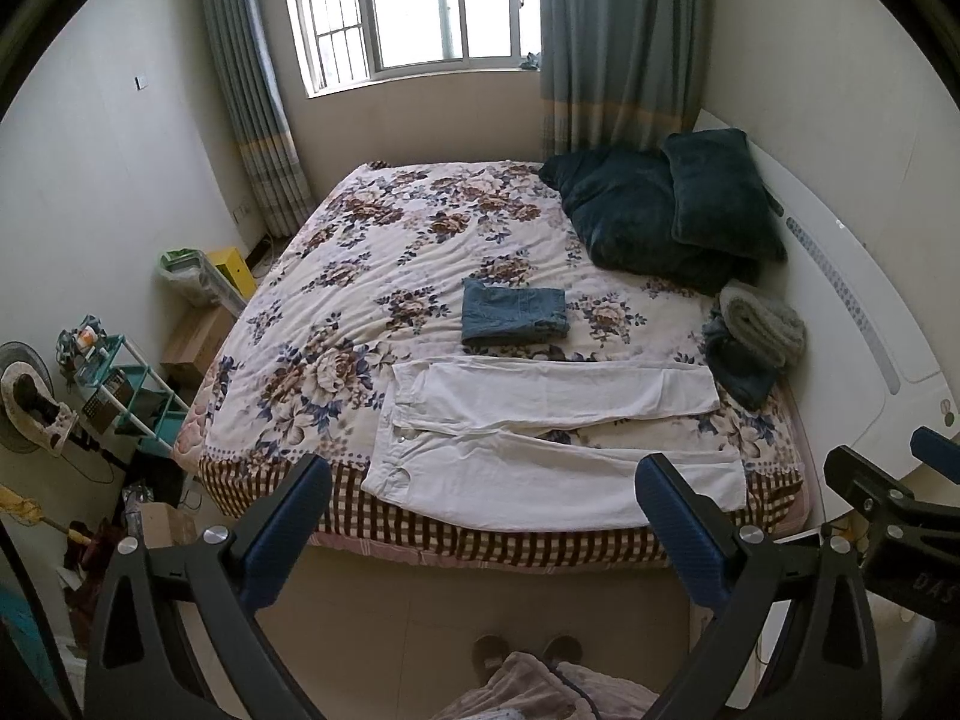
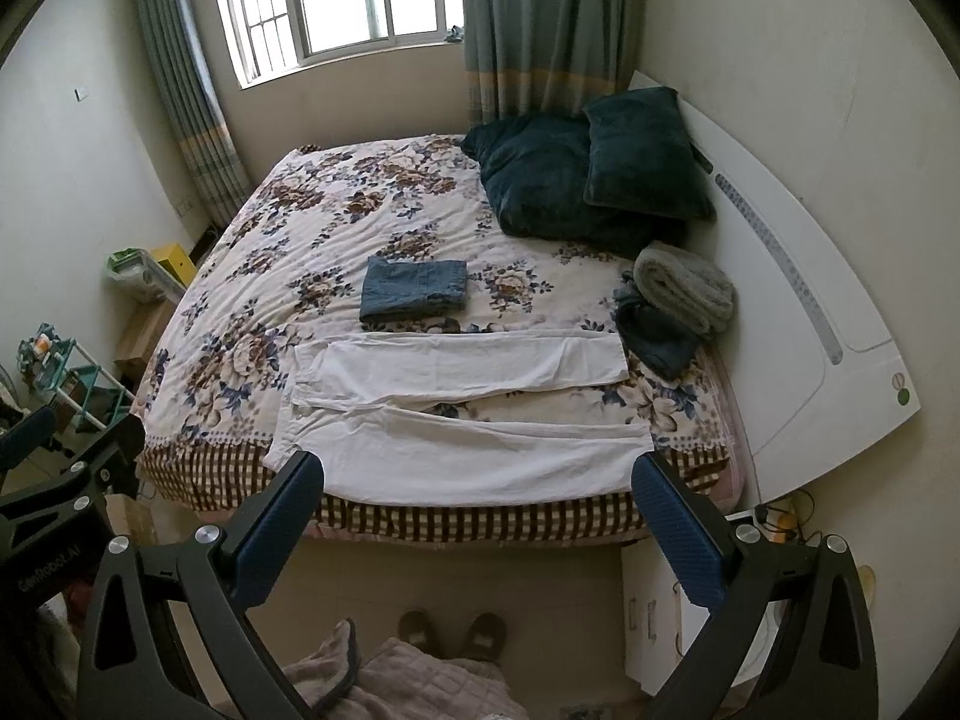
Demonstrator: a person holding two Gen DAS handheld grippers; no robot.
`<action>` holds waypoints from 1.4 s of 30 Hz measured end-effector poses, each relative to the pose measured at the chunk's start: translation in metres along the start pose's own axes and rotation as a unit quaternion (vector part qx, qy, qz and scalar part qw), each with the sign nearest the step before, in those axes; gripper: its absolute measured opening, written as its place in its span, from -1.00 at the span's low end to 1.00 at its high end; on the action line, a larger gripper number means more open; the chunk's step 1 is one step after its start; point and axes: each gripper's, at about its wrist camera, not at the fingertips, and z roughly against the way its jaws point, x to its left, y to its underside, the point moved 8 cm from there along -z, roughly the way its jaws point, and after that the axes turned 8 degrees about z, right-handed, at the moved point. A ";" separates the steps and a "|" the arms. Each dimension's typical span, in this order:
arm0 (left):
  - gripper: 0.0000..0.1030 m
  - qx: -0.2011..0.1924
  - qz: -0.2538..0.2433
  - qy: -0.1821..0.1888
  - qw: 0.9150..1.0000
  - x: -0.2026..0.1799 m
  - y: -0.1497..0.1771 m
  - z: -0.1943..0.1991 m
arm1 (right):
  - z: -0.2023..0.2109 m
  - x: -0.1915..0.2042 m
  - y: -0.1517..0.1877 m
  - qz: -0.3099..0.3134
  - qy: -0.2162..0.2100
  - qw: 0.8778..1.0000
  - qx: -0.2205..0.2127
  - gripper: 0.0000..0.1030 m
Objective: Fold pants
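Observation:
White pants (image 1: 540, 426) (image 2: 456, 408) lie flat along the near edge of the bed, waistband to the left, both legs stretched to the right with a narrow gap between them. My left gripper (image 1: 483, 480) hovers open above the floor in front of the bed, nothing between its blue-padded fingers (image 1: 288, 534). My right gripper (image 2: 477, 477) is held the same way, open and empty, its fingers (image 2: 678, 534) framing the nearer pant leg from a distance. The right gripper's body (image 1: 888, 510) shows at the right edge of the left wrist view.
Folded blue jeans (image 1: 513, 317) (image 2: 414, 289) rest mid-bed on the floral quilt (image 1: 384, 252). Dark pillows (image 1: 666, 204) and a pile of grey and dark clothes (image 1: 756, 336) sit at the right by the white headboard (image 2: 828, 312). A teal rack (image 1: 132, 396) and boxes stand left. Slippers (image 2: 453, 633) on the floor.

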 end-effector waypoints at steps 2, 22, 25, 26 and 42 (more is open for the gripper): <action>1.00 0.001 -0.002 0.001 1.000 0.002 0.004 0.003 | 0.000 0.001 0.000 0.000 0.001 1.000 -0.001 1.00; 1.00 0.008 0.031 -0.023 0.999 -0.010 -0.006 -0.057 | -0.049 -0.016 -0.020 0.004 0.001 1.000 -0.014 1.00; 1.00 0.014 0.036 -0.035 0.999 -0.015 0.000 -0.081 | -0.078 -0.023 -0.029 0.007 -0.003 1.000 -0.017 1.00; 1.00 0.018 0.037 -0.040 0.998 -0.017 0.000 -0.091 | -0.085 -0.024 -0.030 0.008 -0.003 1.000 -0.018 1.00; 1.00 0.079 -0.024 -0.055 0.995 -0.027 -0.039 -0.281 | -0.332 -0.047 -0.076 -0.035 0.011 0.997 0.062 1.00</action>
